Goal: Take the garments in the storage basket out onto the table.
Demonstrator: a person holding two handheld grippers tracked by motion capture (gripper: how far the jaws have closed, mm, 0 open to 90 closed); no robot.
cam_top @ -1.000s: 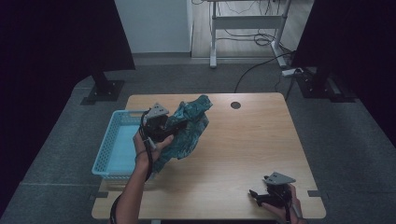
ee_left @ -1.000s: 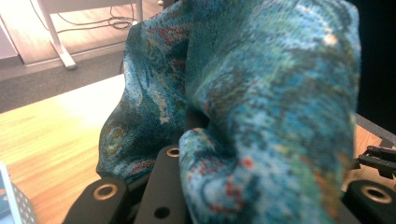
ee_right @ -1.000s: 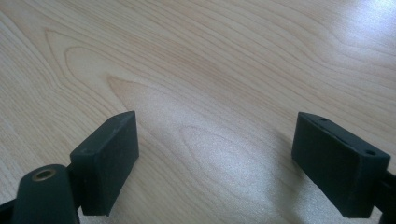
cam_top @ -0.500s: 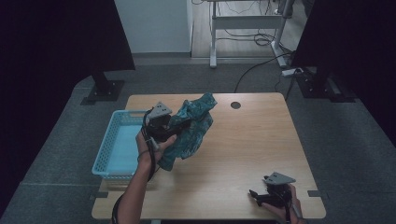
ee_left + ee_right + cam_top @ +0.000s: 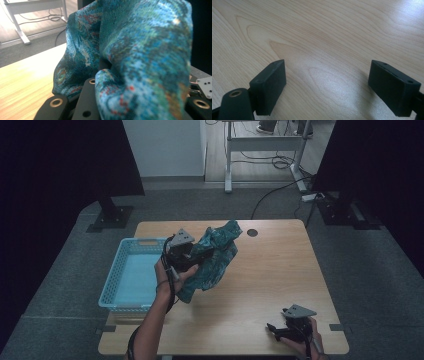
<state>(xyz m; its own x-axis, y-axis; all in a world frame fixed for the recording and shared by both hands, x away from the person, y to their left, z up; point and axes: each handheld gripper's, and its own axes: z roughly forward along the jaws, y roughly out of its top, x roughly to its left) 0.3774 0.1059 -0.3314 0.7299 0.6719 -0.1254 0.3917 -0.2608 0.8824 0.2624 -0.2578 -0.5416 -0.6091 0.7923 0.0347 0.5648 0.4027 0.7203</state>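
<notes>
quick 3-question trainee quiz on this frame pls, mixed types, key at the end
1. True or false: the right claw is clamped on the patterned cloth.
2. Which claw holds the cloth off the table?
A. left claw
B. right claw
C. both
3. Fill in: the blue basket sits at the table's ____ edge, as seen in the high view.

Key
1. False. Its jaws stand apart over bare wood, near the table's front corner.
2. A. The cloth is bunched between its jaws and hangs lifted.
3. Left. Nothing shows inside it.
</notes>
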